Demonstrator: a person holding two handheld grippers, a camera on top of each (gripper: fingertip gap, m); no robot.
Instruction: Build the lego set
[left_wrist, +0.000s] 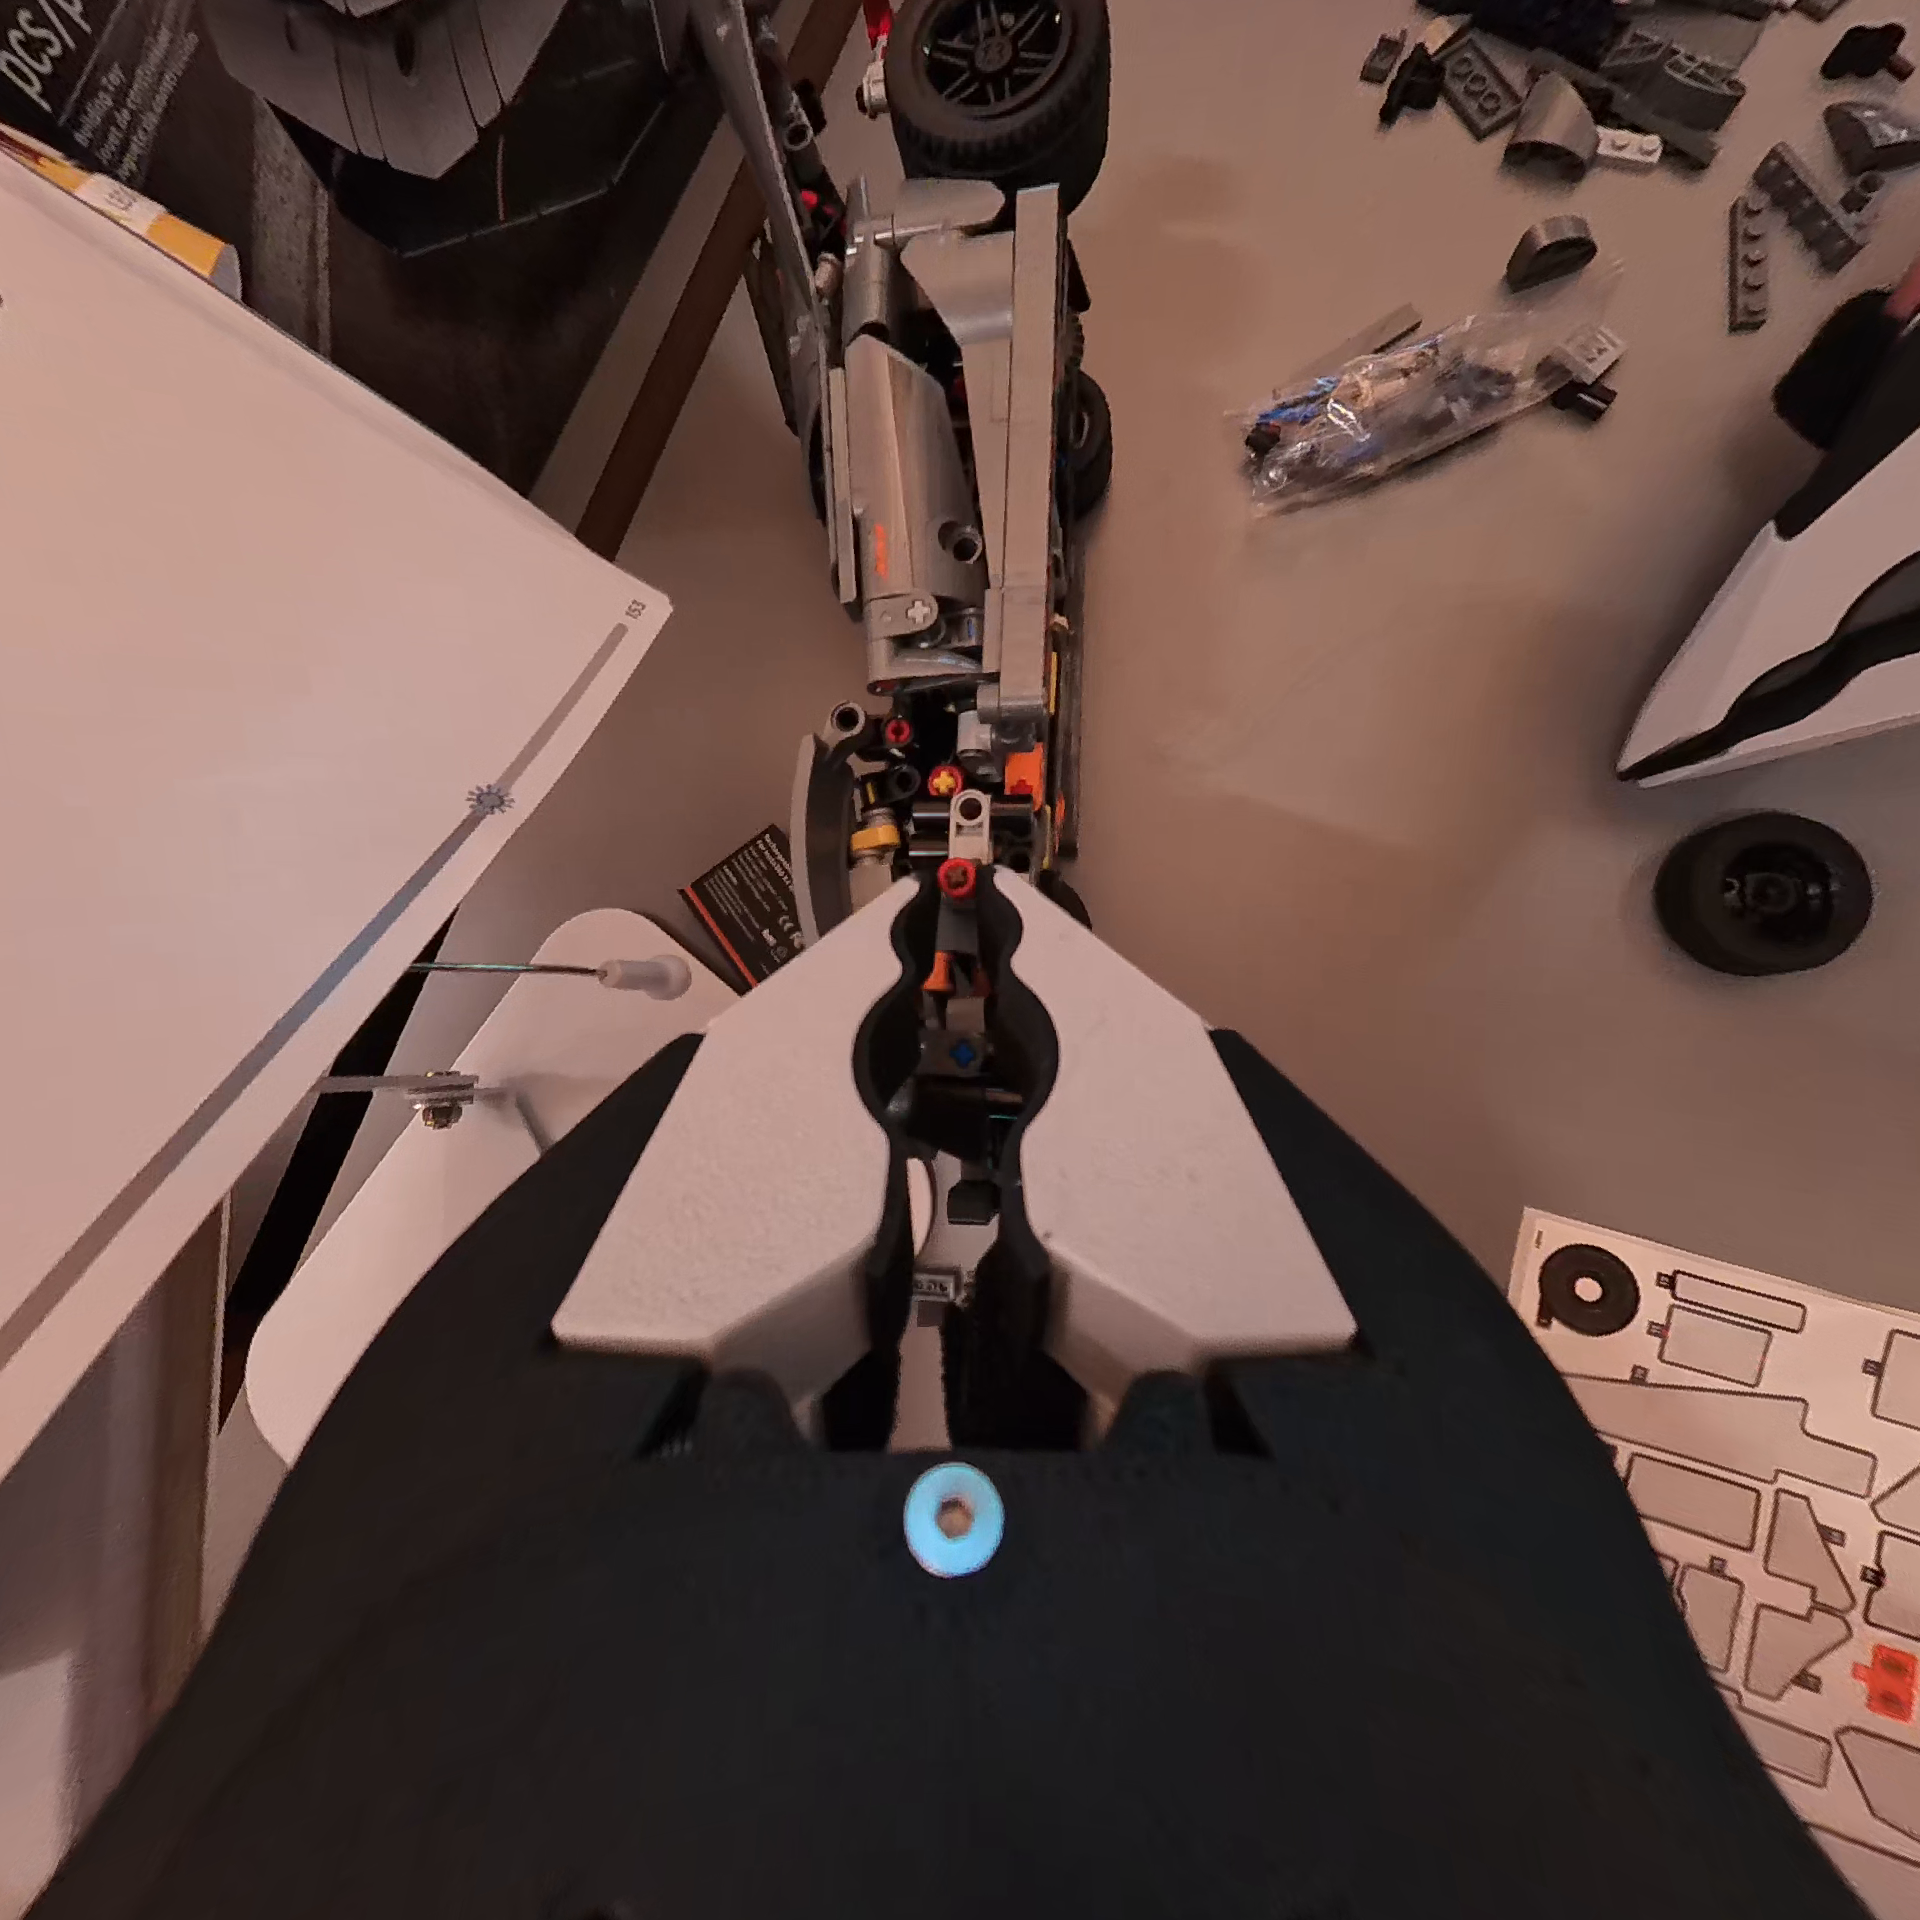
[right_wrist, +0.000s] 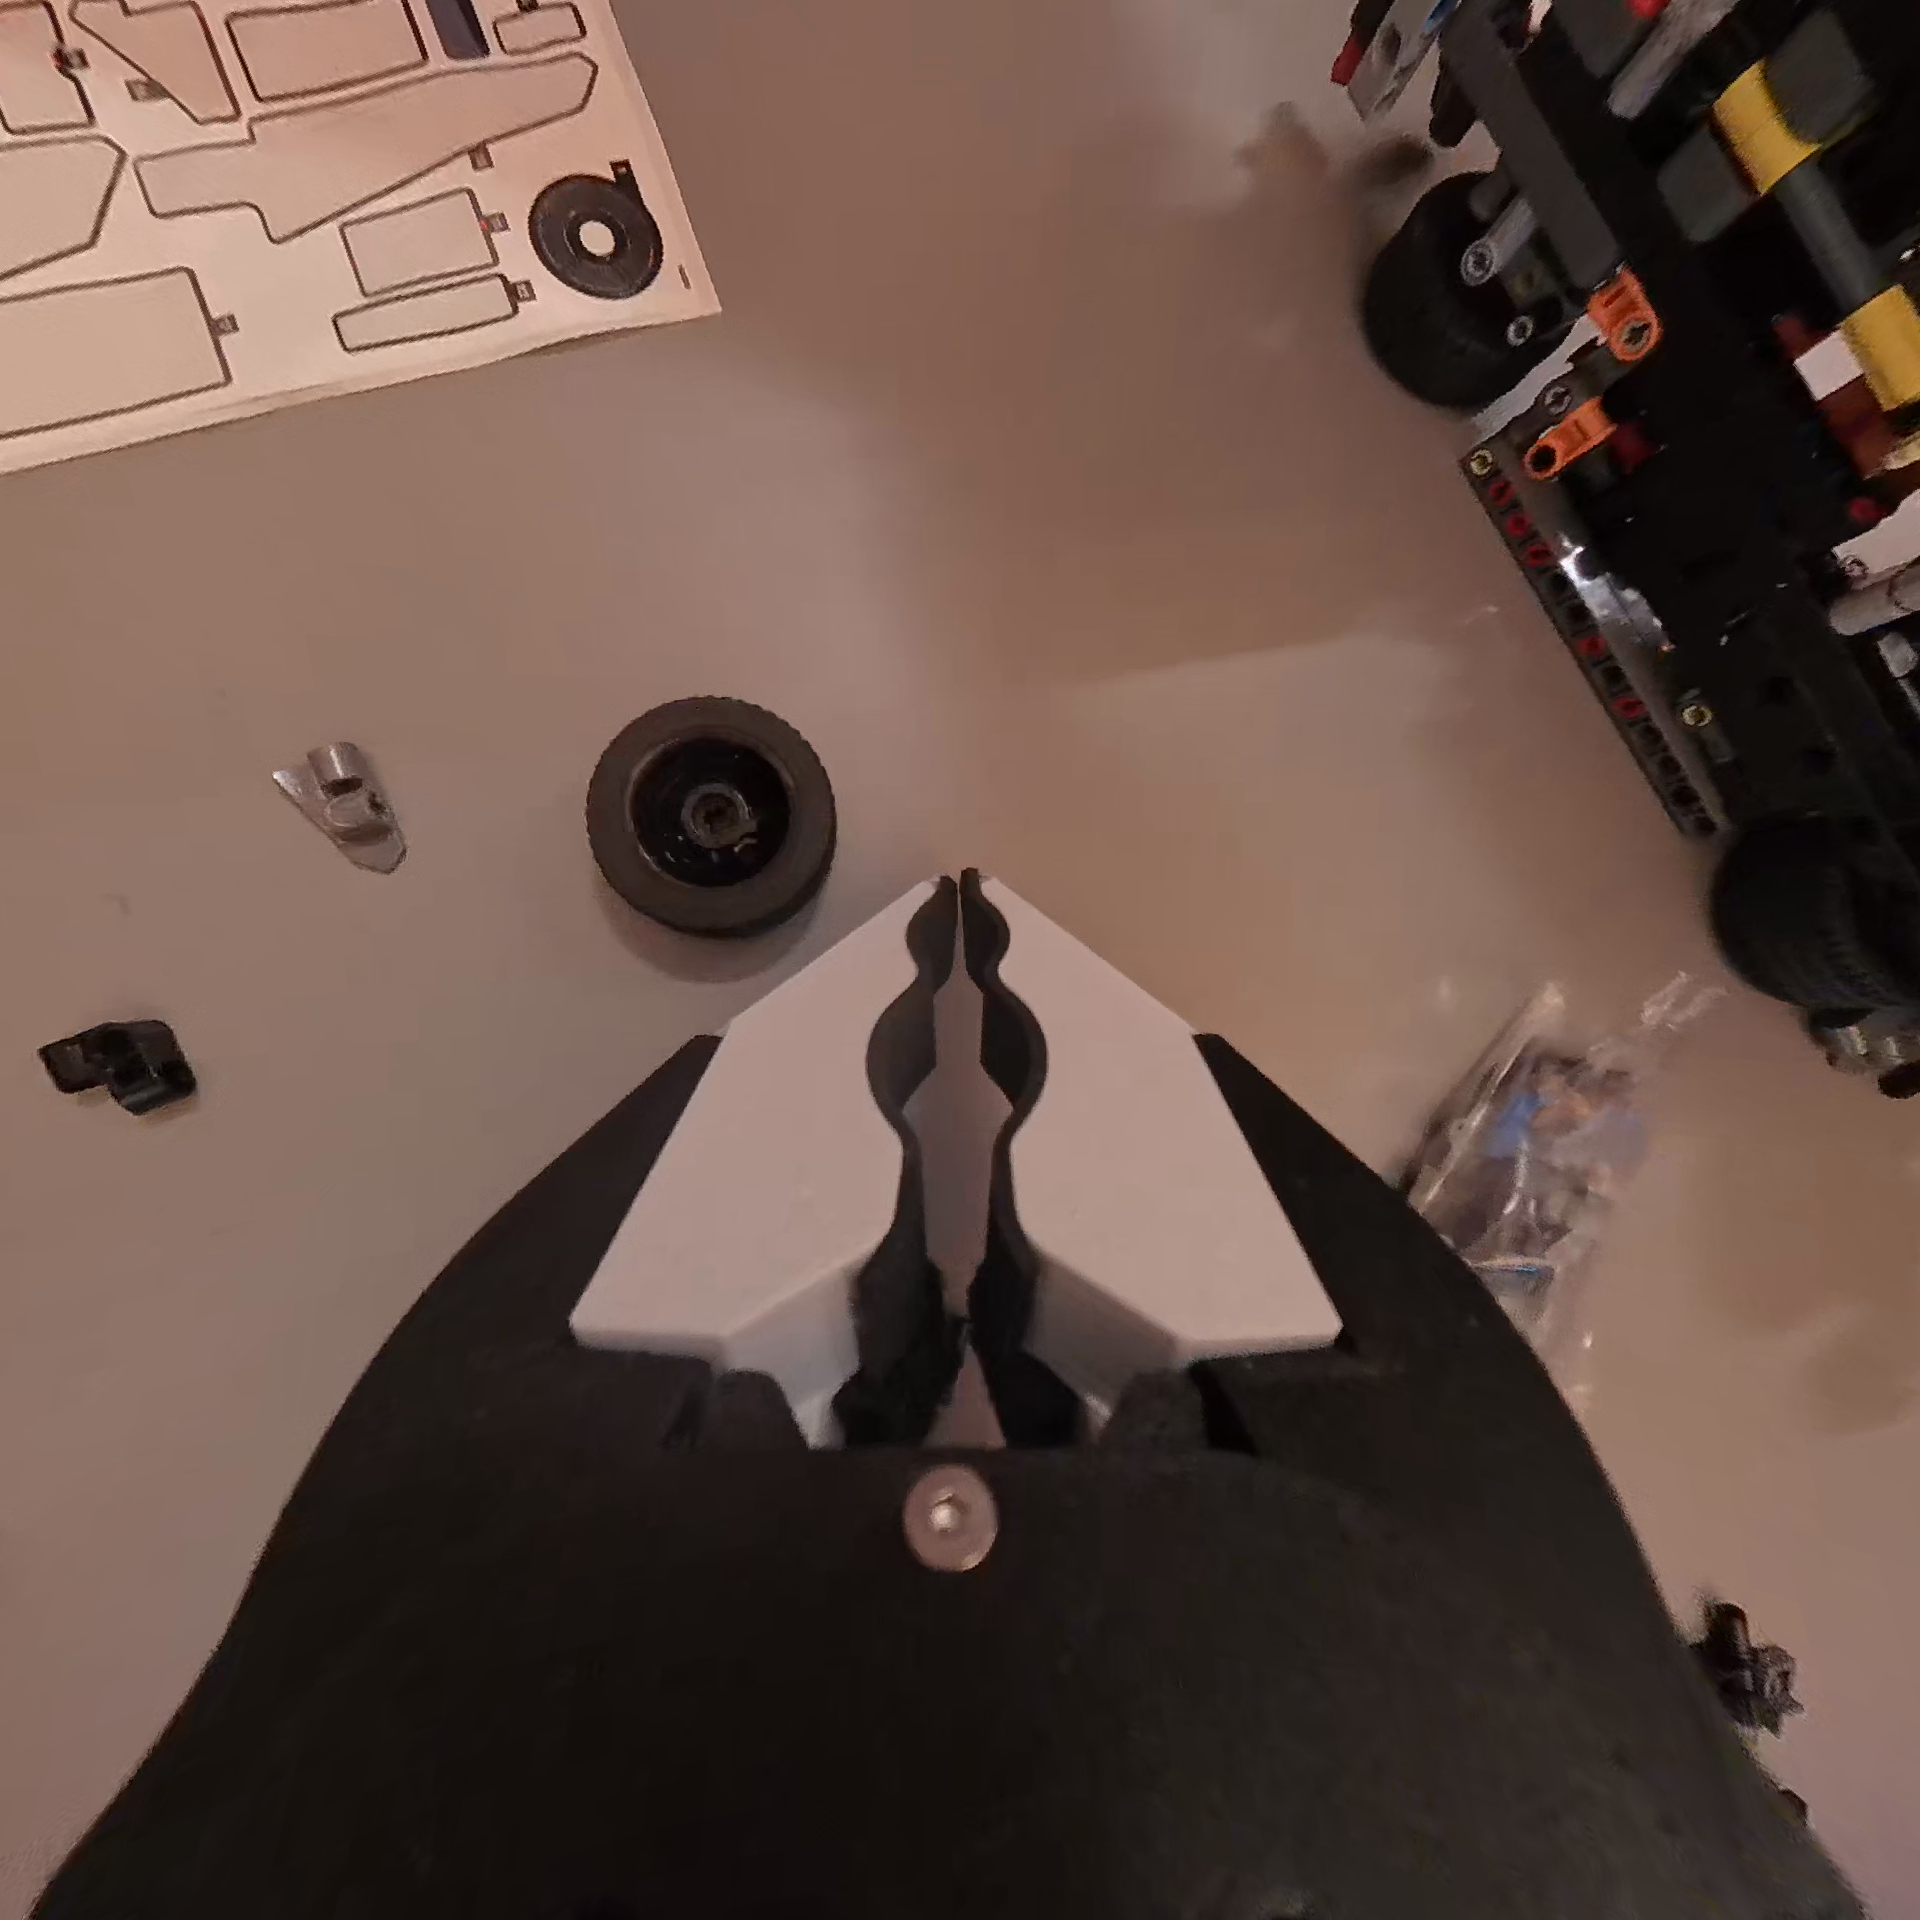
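The grey and black lego car (left_wrist: 935, 436) lies on its side on the table, stretching away from me in the left wrist view. My left gripper (left_wrist: 958, 883) is shut on the car's near end, its pads pressed on a narrow grey and orange part tipped by a red axle end (left_wrist: 957, 879). The car's black underside also shows in the right wrist view (right_wrist: 1714, 416). My right gripper (right_wrist: 957, 883) is shut with nothing between its pads, above the bare table just right of a loose black wheel (right_wrist: 711, 816). The wheel also shows in the left wrist view (left_wrist: 1763, 894).
An open instruction booklet (left_wrist: 260, 675) stands at the left. A sticker sheet (left_wrist: 1745, 1507) lies at the lower right. A clear bag of parts (left_wrist: 1423, 405) and several loose grey pieces (left_wrist: 1662, 104) lie at the far right. A silver piece (right_wrist: 348, 805) and a black piece (right_wrist: 120, 1060) lie left of the wheel. My right fingertips sit around 20 cm from my left ones. My right tips are roughly 11 cm from the silver piece (right_wrist: 348, 805).
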